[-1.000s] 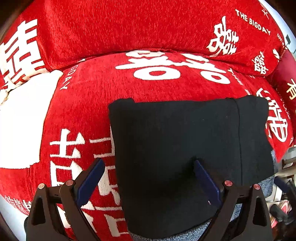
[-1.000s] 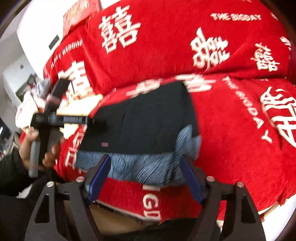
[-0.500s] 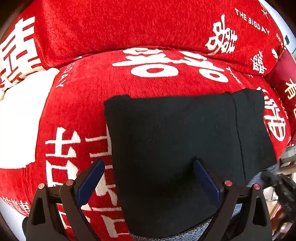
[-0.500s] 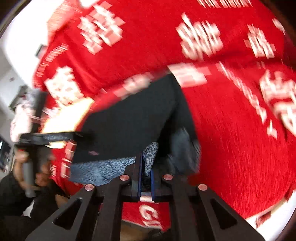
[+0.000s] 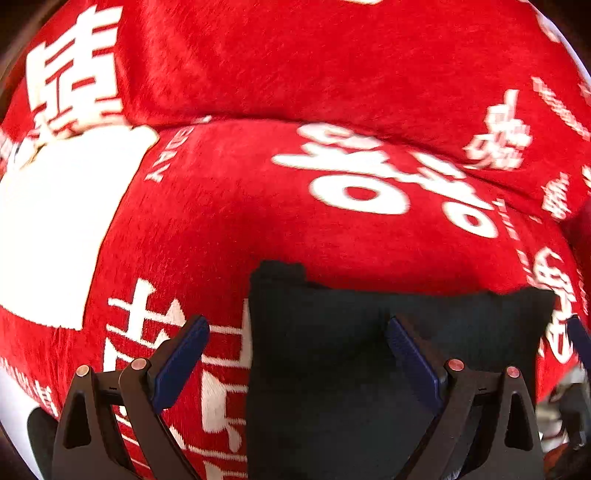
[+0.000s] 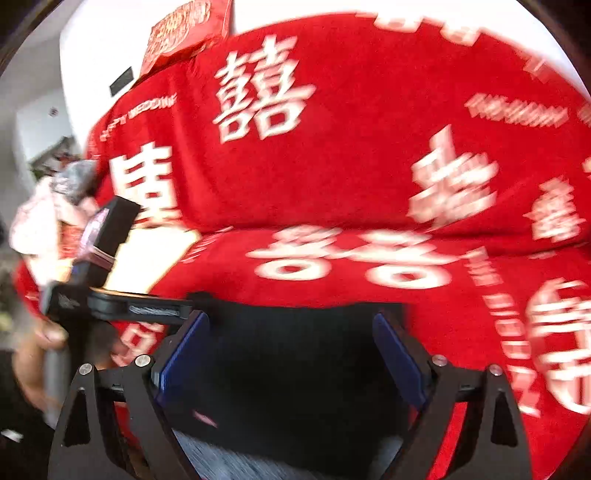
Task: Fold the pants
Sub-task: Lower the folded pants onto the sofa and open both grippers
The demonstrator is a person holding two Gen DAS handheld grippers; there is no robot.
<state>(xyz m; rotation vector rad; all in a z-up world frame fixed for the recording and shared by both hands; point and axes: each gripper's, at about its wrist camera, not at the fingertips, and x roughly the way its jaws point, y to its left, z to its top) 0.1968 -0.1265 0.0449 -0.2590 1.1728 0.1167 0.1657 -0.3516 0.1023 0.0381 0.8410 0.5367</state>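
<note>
The black pants (image 5: 332, 369) lie folded into a flat rectangle on the red sofa seat (image 5: 229, 229). My left gripper (image 5: 295, 354) is open above the pants' left edge, its right finger over the fabric and its left finger over the sofa. My right gripper (image 6: 291, 347) is open and empty over the same black pants (image 6: 295, 369), whose grey lining (image 6: 236, 461) shows at the near edge. The left gripper's body (image 6: 110, 295) appears at the left of the right wrist view, held by a hand.
The sofa cover is red with large white characters; its backrest (image 5: 295, 66) rises behind the seat. A white patch (image 5: 51, 229) lies on the seat's left. A white wall and a red box (image 6: 181, 33) stand behind the sofa.
My right gripper was shut on the pants' grey edge half a second ago and is now open and raised over them. The left gripper has pulled back toward the near edge.
</note>
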